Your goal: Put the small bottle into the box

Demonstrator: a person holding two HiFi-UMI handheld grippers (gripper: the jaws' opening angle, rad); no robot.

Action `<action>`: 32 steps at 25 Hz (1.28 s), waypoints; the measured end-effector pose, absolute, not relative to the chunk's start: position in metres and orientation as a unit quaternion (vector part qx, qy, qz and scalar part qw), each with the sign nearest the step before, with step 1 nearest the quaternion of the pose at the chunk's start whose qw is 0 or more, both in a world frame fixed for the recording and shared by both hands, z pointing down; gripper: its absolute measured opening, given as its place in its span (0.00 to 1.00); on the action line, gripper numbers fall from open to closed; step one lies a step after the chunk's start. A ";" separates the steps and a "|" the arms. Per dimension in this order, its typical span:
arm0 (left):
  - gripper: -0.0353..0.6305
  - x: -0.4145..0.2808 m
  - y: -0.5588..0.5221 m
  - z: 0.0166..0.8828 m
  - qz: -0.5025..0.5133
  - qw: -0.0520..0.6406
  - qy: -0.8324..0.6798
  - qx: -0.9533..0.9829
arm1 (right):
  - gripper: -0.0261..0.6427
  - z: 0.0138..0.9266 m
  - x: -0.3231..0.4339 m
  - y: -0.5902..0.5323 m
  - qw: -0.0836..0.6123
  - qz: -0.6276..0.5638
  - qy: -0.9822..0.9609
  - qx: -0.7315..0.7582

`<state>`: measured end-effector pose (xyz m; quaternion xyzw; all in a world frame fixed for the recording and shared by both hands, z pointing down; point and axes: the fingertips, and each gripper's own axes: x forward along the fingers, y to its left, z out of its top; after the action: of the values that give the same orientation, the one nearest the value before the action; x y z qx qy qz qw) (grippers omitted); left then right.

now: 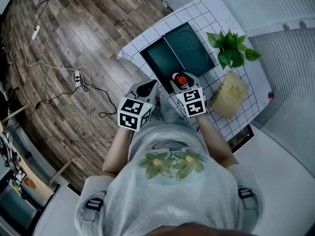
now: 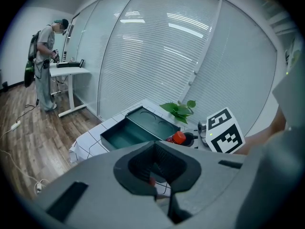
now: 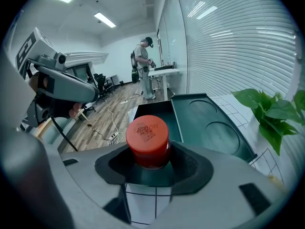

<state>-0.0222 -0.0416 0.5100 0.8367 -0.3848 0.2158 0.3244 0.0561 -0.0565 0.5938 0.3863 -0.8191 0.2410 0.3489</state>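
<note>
My right gripper (image 3: 150, 168) clamps bottle (image 3: 147, 136), short of box (image 3: 157, 109); drop-in remains. Left gripper (image 2: 157, 171) closed, empty.

Only the bottle's (image 3: 148, 140) red cap shows, its body seemingly sunk between the right gripper's (image 3: 149, 168) jaws, and the cap's print is too blurred to read. The plant (image 3: 276, 111) is cut by the picture's edge. A red speck inside the left gripper's (image 2: 155, 175) jaws is too small to identify.

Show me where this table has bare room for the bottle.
Bare: inside the box, and the cloth beyond the lid at the far corner. Crowded: the near edge by the left gripper and right gripper, and between plant and pouch.
</note>
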 end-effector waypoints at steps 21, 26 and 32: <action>0.06 -0.030 -0.042 0.518 0.220 0.337 -0.391 0.828 | 0.36 0.613 0.052 -0.055 0.373 0.241 -0.815 0.371; 0.06 -0.029 -0.042 0.520 0.221 0.339 -0.390 0.827 | 0.36 0.617 0.053 -0.055 0.377 0.241 -0.814 0.371; 0.06 -0.029 -0.043 0.521 0.221 0.340 -0.390 0.827 | 0.36 0.618 0.048 -0.054 0.379 0.237 -0.817 0.364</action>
<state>-0.0286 -0.0429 0.5208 0.8266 -0.3903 0.2212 0.3399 0.0477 -0.0542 0.6185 0.3638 -0.8174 0.2367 0.3787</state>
